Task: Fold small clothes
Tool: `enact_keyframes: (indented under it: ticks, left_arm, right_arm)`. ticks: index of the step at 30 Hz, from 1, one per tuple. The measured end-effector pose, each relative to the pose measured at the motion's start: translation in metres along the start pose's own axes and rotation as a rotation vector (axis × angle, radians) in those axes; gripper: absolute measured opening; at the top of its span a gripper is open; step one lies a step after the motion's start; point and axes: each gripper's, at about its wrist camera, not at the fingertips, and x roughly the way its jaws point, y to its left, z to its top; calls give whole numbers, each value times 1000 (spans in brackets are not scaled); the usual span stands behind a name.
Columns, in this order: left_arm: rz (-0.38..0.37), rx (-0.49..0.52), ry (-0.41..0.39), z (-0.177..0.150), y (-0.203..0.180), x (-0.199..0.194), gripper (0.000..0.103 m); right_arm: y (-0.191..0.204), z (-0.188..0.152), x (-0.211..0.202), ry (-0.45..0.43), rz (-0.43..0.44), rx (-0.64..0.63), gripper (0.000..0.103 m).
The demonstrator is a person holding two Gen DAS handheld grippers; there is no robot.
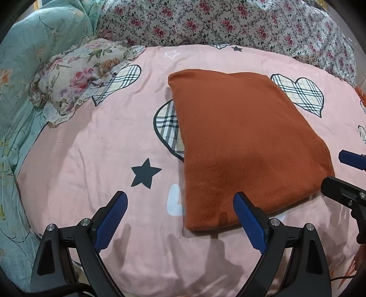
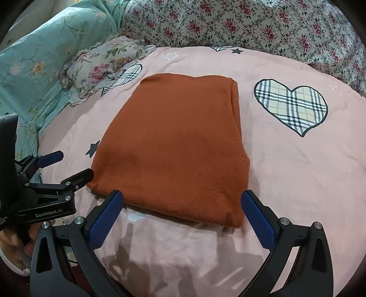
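Note:
A rust-orange knit garment (image 1: 247, 141) lies folded into a flat rectangle on the pink bedsheet (image 1: 103, 141); it also shows in the right wrist view (image 2: 173, 146). My left gripper (image 1: 180, 201) is open and empty, just short of the garment's near left corner. My right gripper (image 2: 181, 201) is open and empty, its jaws spread across the garment's near edge without touching it. The right gripper's fingers (image 1: 343, 187) show at the right of the left wrist view. The left gripper (image 2: 66, 166) shows at the left of the right wrist view.
A floral pillow (image 1: 77, 75) lies at the far left of the sheet. A teal floral cover (image 1: 22, 68) is bunched on the left. A rose-print quilt (image 1: 228, 20) is piled along the back. Plaid hearts (image 2: 290, 105) and stars are printed on the sheet.

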Motion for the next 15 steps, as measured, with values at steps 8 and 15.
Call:
enact_keyframes:
  ticks: [8,15]
  left_arm:
    - [-11,-17,13,9,0,1,94]
    - [-56,-46,1,14,3,-1,95]
  right_arm:
    - [-10,17,7,5,-4,18,102]
    - [-21,22,9,17,-2,51,102]
